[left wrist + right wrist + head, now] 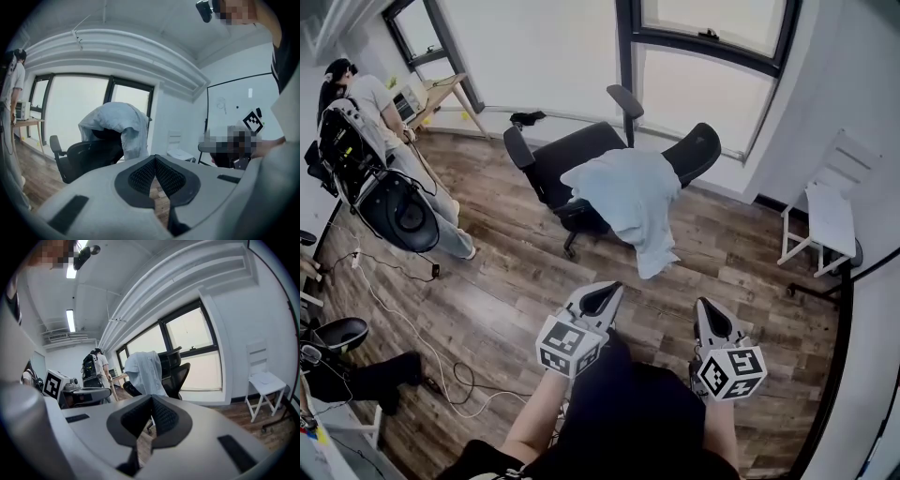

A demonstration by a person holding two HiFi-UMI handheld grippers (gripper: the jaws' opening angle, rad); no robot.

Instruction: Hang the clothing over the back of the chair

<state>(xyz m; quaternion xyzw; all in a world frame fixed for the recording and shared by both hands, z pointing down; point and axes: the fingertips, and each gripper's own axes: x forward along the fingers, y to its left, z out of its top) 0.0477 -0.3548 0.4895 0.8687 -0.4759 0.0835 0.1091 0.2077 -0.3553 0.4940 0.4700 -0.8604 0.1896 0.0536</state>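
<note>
Hanging looks done: pale-blue cloth shirt (628, 202) drapes black office chair (567, 155); left hand-held gripper (604, 294), right hand-held gripper (711, 317) closed, empty; I'd withdraw.

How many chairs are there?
2: the black office chair under the light shirt, and a white chair at the far right. Others may be hidden.

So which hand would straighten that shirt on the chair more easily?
Left, slightly: the left gripper sits nearer the hanging end of the shirt than the right gripper. Both are shut, empty, short of the chair.
</note>
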